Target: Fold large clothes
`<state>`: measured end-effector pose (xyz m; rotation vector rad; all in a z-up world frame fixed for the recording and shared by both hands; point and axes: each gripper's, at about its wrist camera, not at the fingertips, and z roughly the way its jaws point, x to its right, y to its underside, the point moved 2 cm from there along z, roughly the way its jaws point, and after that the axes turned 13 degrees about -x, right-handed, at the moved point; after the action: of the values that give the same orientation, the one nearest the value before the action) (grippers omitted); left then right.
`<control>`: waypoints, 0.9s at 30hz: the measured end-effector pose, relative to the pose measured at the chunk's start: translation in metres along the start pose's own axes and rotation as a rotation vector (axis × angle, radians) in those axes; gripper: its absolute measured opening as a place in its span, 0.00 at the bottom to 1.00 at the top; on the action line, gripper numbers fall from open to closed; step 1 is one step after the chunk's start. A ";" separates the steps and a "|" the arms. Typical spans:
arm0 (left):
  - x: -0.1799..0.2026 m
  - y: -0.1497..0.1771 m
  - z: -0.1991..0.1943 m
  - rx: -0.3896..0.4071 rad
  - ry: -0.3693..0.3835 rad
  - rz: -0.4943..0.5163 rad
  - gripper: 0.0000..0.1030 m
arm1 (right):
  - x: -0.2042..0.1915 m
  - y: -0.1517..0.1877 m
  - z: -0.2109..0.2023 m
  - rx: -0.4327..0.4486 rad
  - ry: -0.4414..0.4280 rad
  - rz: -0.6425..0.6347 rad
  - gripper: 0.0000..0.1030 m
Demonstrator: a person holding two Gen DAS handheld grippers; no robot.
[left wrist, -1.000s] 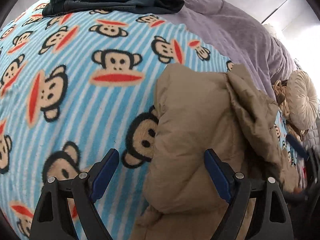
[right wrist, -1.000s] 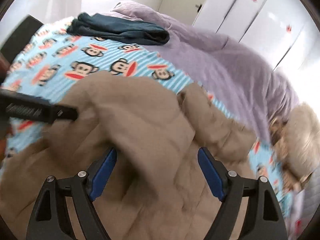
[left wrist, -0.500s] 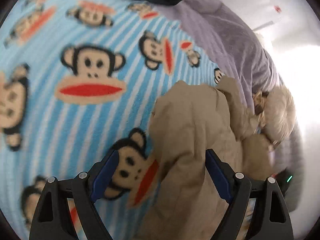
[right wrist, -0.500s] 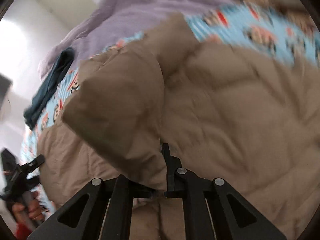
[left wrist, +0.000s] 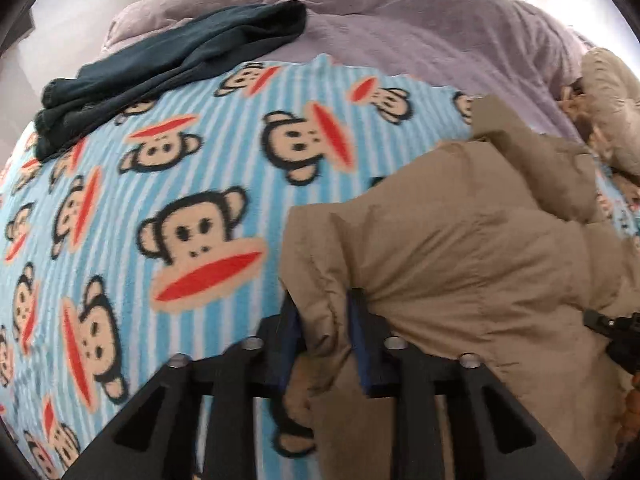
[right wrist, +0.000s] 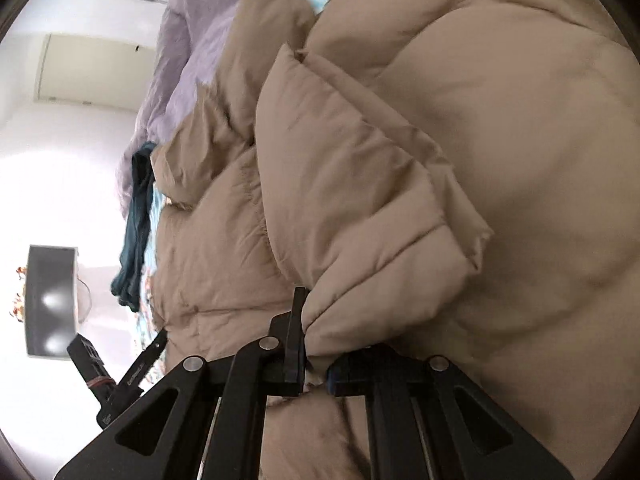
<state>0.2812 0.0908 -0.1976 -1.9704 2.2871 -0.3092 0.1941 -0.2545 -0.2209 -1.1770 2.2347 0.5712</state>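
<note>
dark garment [left wrist: 172, 60]: folded navy piece at the far left end of the bed, half on the monkey blanket [left wrist: 120, 200] and half on the purple duvet [left wrist: 400, 20]. Looks like it's parked out of the way, not part of this fold.

monkey blanket: big bare stretch of blue stripes to the left of the coat, so there's plenty of room to lay a fold down.

left gripper [left wrist: 326, 340]: a second ago its jaws stood wide with the coat edge just in front of them. They've been closing in this last half second, and now the blue pads [left wrist: 362, 344] are pinching a ridge of tan fabric at the coat's left edge. I'd call that a grip.

tan puffer coat [left wrist: 460, 248]: the thing being folded. It lies on the right half of the blanket, bunched and puffy, with a flap sticking up toward the duvet.

right gripper [right wrist: 314, 364]: it also stood wide open over the coat a second ago. Now it's clamped nearly all the way down on a thick quilted corner [right wrist: 360, 216], and fabric is squished through the gap. The view has rolled on its side too.

what it means: both ends are pinched, so to me the grab step looks done and the next thing is lifting and carrying that edge over.

watch out: puffy fill is slippery and springy. That fat corner could pop out of the right pinch.
</note>
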 end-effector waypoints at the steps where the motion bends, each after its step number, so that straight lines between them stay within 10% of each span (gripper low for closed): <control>1: -0.002 0.000 -0.005 0.009 -0.037 -0.014 0.51 | -0.002 -0.001 0.004 0.007 0.017 -0.003 0.08; 5: -0.023 0.008 -0.034 0.042 -0.037 -0.070 0.51 | -0.004 0.003 -0.007 -0.003 0.032 -0.002 0.17; 7: -0.031 0.011 -0.051 0.062 -0.030 -0.081 0.51 | -0.006 0.009 -0.019 -0.016 0.061 -0.036 0.46; 9: -0.033 0.018 -0.064 0.065 -0.016 -0.069 0.51 | -0.007 0.016 -0.041 0.010 0.111 -0.076 0.55; 12: -0.020 0.031 -0.075 0.063 0.013 -0.033 0.51 | -0.005 0.023 -0.072 0.076 0.190 -0.102 0.52; 15: -0.002 0.043 -0.067 0.037 0.010 0.000 0.51 | -0.008 0.023 -0.094 0.142 0.215 -0.130 0.25; 27: 0.009 0.060 -0.018 -0.051 -0.052 -0.037 0.66 | 0.010 0.006 -0.045 0.011 0.299 -0.118 0.21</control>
<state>0.2182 0.0917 -0.1933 -2.0213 2.2510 -0.2023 0.1723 -0.2839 -0.1928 -1.4589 2.3868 0.3535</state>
